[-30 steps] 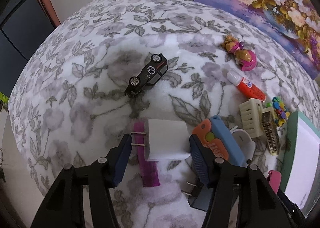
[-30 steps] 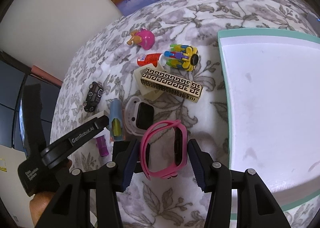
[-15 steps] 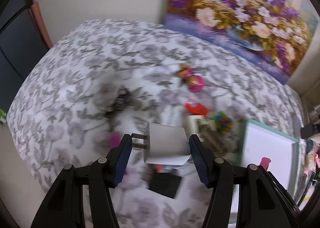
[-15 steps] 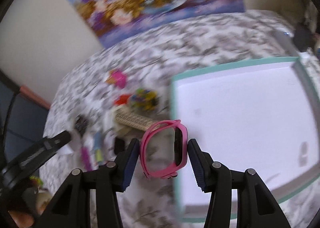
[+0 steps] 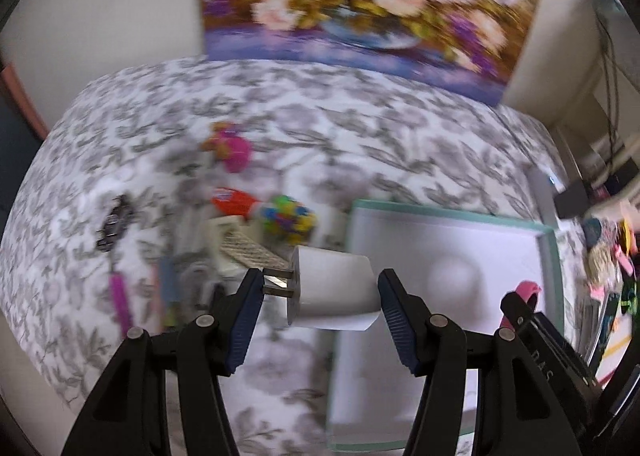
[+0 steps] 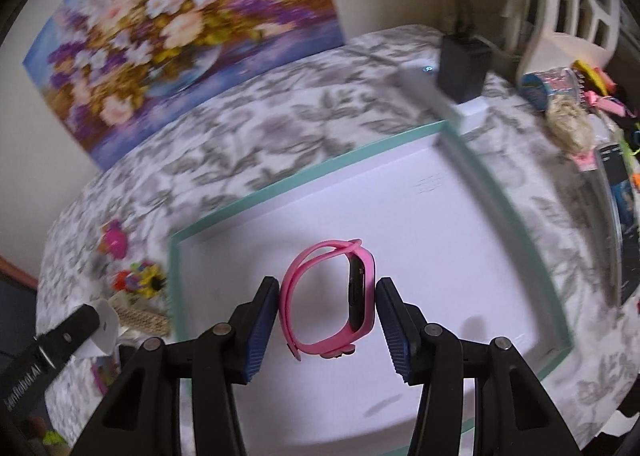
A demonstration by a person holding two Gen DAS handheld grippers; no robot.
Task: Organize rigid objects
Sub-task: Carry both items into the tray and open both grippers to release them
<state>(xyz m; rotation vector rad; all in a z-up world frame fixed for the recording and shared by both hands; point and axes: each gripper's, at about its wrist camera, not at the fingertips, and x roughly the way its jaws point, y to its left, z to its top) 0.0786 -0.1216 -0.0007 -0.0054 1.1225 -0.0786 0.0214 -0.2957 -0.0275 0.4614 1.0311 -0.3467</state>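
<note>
Over the tray (image 6: pixel 500 191), down-tilted right tongs (image 6: pixel 327 308)

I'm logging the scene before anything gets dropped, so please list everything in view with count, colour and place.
charger plug: 1, white, held over the tray's left edge.
fitness band: 1, pink with black face, held above the tray.
tray: 1, white with teal rim, on the bedspread.
bedspread: 1, white with grey leaves, underneath everything.
toy pile: several blurred items, mixed colours, left of the tray.
toy car: 1, dark, far left.
painting: 1, floral, against the wall.
clutter: several, mixed colours, right of the tray.
left gripper: 1, black with blue pads, clamping the plug.
right gripper: 1, same, clamping the band.
</note>
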